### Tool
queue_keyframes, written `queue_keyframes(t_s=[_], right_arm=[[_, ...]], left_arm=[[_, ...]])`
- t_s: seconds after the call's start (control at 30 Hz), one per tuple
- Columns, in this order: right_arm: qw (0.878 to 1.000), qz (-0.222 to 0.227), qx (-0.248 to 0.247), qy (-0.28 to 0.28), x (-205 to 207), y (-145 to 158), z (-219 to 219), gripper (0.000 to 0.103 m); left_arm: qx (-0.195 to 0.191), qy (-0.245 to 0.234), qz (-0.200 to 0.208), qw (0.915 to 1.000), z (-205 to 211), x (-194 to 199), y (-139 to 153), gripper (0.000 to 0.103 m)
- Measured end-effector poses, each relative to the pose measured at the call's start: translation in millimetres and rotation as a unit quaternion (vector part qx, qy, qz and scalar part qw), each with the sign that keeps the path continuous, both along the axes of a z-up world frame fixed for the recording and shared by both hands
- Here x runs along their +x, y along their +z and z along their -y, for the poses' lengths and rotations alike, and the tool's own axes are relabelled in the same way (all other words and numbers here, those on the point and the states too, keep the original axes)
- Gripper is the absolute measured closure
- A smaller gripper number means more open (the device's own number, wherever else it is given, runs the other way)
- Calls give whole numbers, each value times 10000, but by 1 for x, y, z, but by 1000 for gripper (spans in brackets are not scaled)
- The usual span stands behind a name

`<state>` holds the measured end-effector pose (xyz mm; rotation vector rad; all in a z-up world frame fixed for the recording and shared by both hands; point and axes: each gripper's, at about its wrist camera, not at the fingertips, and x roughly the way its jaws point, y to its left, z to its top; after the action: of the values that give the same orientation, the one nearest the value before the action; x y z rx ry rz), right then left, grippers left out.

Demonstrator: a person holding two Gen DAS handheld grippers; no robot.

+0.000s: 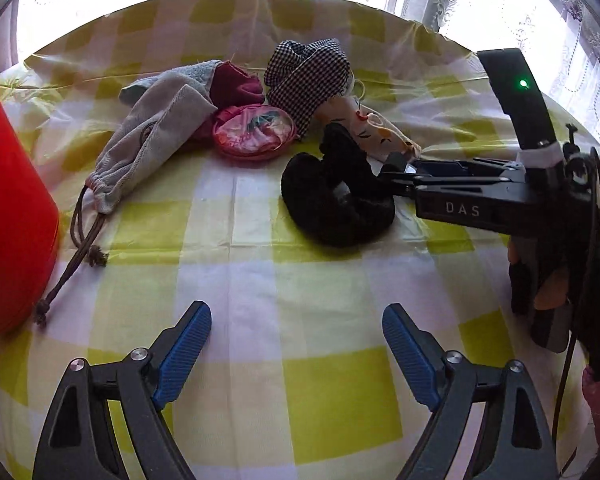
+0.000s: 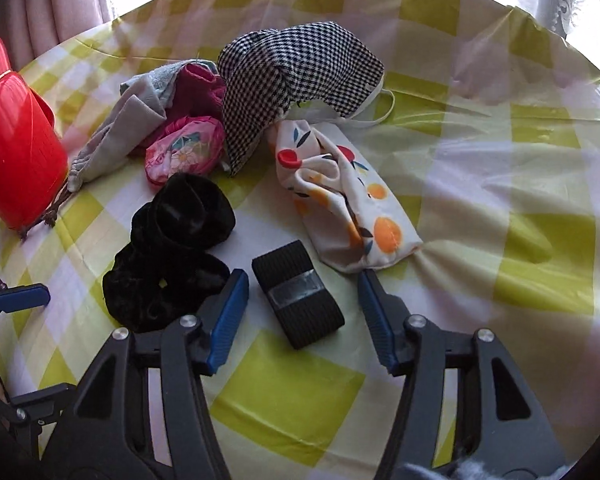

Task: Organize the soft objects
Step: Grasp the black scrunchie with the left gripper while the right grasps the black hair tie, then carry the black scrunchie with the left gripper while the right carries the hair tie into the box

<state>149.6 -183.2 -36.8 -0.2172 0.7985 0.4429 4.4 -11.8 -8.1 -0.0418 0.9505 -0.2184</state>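
A heap of soft things lies on the table with the yellow-and-white checked cloth (image 2: 480, 184). Nearest the right gripper (image 2: 304, 300) is a black ribbed band (image 2: 298, 294) wrapped with clear tape, lying flat between the gripper's blue pads, which stand a little off it on either side without pressing it, so nothing is gripped. Just left of the band sits a black velvet scrunchie (image 2: 172, 252), touching the left pad. Beyond the band lies a white fruit-print pouch (image 2: 340, 196), and behind that a black-and-white checked cloth (image 2: 296, 76), a pink round pouch (image 2: 186, 152) and a grey drawstring bag (image 1: 156, 136) (its cords trail toward the table edge). A red container (image 2: 18, 152) stands at the far left. The left gripper (image 1: 296, 344) hovers over bare cloth, its jaws spread wide and empty, well short of the pile.
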Motion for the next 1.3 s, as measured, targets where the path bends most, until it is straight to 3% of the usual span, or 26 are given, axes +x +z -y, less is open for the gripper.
queue_keyframes(t_s=[0.03,0.1,0.23,0.4,0.43,0.47,0.5,0.53,0.6,0.67,0.77,0.87,1.1,1.2,1.3], right_arm=[[10000,23,-67,-23,-5,0,3,73],[9994,5,-151,-301,-19,0,16,73],[9963,-94,249,-818,-59,-5,48,73],[9945,-86,441,-945,-96,-8,58,73],[9941,-98,485,-966,-96,-8,59,73],[9938,-108,521,-973,-96,-8,59,73],[9938,-112,537,-972,-96,-8,60,72],[9938,-113,533,-973,-96,-8,59,72],[9940,-98,478,-976,-94,-7,54,73],[9944,-70,393,-981,-96,-7,53,73],[9947,-45,296,-987,-94,-7,50,73],[9927,-47,374,-1142,-101,-7,53,73],[9872,179,1053,-1181,-187,0,44,73],[9842,560,1192,-1181,-217,21,44,73],[9771,1126,1394,-1146,-246,55,44,73]], left_arm=[[-25,31,-7,10000,4,9,0,14],[-90,107,-25,9999,12,24,-1,10],[-114,142,-31,9998,32,53,-2,3],[689,100,-109,9975,65,87,-9,1],[595,94,-117,9981,64,89,-9,5],[554,165,-56,9983,62,86,-5,17],[514,136,14,9986,59,79,1,64],[325,-16,-72,9994,55,71,4,87],[-23,53,-71,10000,40,44,9,87],[70,140,63,9999,27,9,11,87],[-113,294,-55,9995,4,-39,6,87],[116,213,29,9997,-3,-79,7,86],[403,105,262,9988,-11,-125,16,86],[366,156,453,9982,-15,-136,26,85],[413,239,965,9942,-17,-151,50,85]])
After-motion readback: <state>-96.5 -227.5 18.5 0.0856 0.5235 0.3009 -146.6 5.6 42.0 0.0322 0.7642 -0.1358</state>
